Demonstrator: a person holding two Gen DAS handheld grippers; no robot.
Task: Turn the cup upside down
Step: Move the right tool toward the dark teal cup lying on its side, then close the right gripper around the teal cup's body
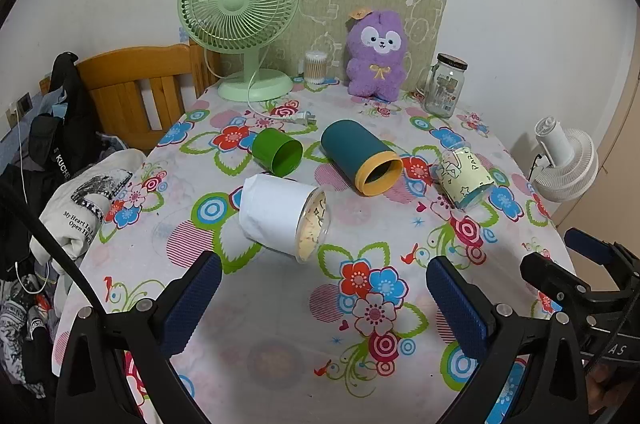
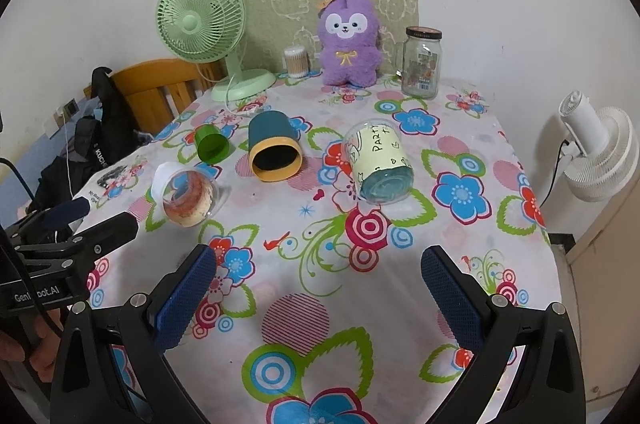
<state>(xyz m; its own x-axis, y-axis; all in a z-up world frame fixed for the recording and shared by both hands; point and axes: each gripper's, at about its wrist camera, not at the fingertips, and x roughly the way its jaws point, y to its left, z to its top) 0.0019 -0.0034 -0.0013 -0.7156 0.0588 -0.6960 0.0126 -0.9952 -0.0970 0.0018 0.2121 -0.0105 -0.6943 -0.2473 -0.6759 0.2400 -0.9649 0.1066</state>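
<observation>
Here we see a floral desk with four cups lying on their sides, well ahead of both grippers' spread, empty fingers: a teal cup, white cup, "PARTY" cup, green cup.

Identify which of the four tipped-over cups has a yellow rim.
The teal cup, lying between the small green cup and the clear cup with the pale printed sleeve; only its mouth has a yellow band.
</observation>
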